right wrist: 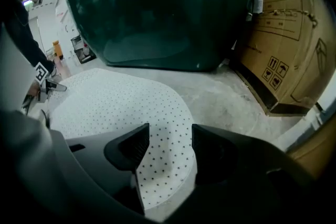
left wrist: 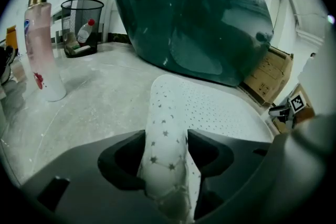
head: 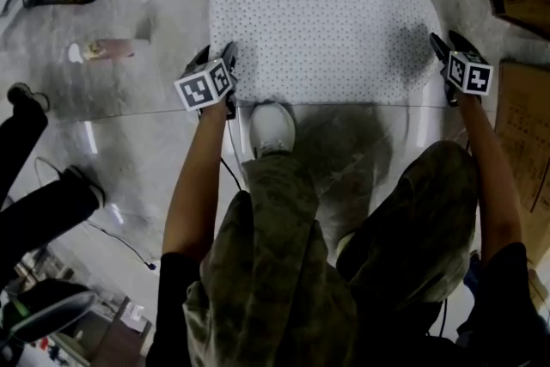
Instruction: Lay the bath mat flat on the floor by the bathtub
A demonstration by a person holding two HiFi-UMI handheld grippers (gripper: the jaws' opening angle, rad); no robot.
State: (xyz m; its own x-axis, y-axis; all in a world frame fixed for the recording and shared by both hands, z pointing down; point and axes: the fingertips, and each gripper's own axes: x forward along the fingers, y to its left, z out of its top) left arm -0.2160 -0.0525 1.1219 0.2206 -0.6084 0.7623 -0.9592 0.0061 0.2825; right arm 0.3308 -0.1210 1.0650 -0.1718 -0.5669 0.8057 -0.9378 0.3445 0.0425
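My left gripper has its jaws standing wide. A raised fold of the bath mat stands up in the gap between them, a rolled-up corner with small stars on it. It fills most of the gap, and I can't say whether it brushes the pads. Ahead of those jaws the mat runs out flat across the floor, and beyond its far edge is the dark bathtub.

My right gripper is also spread wide. The opposite corner of the mat lies flat and unpinched between and below its jaws, and its rounded edge ends just past the right-hand jaw. A cardboard box stands off to the right of those jaws, beside the tub.

Well to the left of the left jaws there is a pale pink bottle standing upright, with a wire bin behind it. In the head view a shoe sits at the mat's near edge, just inside the left gripper.
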